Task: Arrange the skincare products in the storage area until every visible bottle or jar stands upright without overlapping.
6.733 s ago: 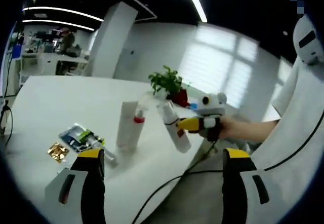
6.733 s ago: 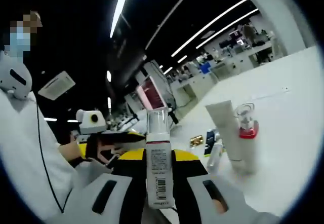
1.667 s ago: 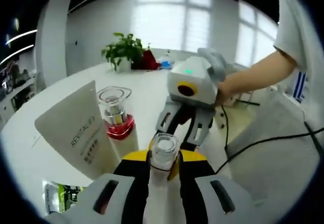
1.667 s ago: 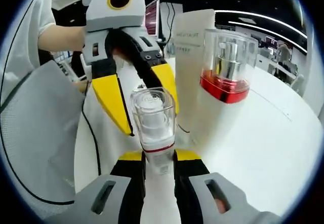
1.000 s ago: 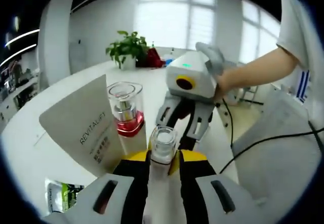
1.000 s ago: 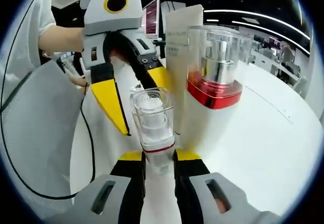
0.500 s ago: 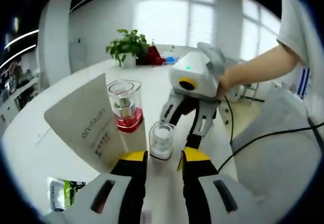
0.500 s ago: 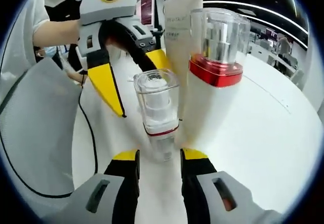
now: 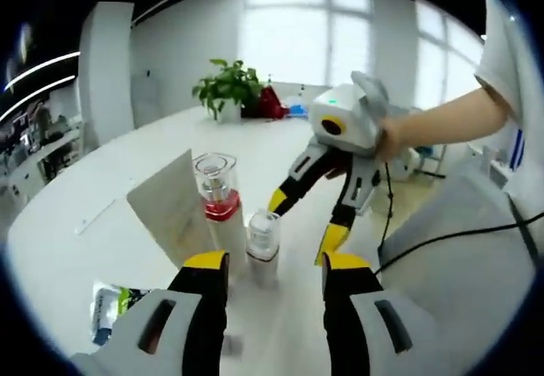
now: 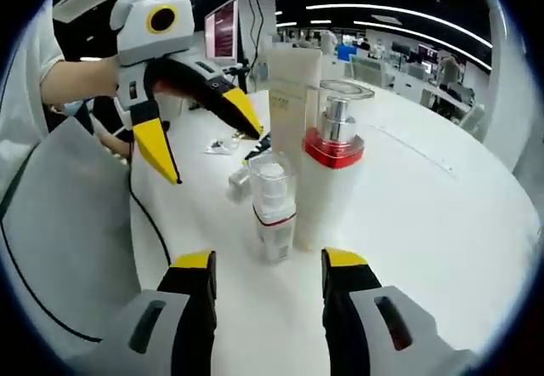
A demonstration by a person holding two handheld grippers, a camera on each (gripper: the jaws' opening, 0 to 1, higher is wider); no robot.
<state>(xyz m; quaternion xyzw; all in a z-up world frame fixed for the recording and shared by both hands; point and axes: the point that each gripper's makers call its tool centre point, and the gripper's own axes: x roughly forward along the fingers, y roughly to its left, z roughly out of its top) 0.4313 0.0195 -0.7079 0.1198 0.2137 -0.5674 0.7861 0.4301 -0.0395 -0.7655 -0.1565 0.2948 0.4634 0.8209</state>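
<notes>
On table (image 10: 442,197) near its edge | small bottle (image 10: 274,206) upright, free | left gripper (image 9: 276,267), right gripper (image 10: 268,265) both spread.

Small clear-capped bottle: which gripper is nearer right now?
About equal; I can't call it. The small clear-capped bottle stands upright just ahead of the open right gripper, and likewise just ahead of the open left gripper, which faces it from the opposite side.

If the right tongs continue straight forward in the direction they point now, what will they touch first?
Most likely the small clear-capped bottle, which stands upright on the white table almost centred ahead of the open right tongs. The taller red-collared bottle stands just beside it, slightly off that line. Depth is hard to judge here.
</notes>
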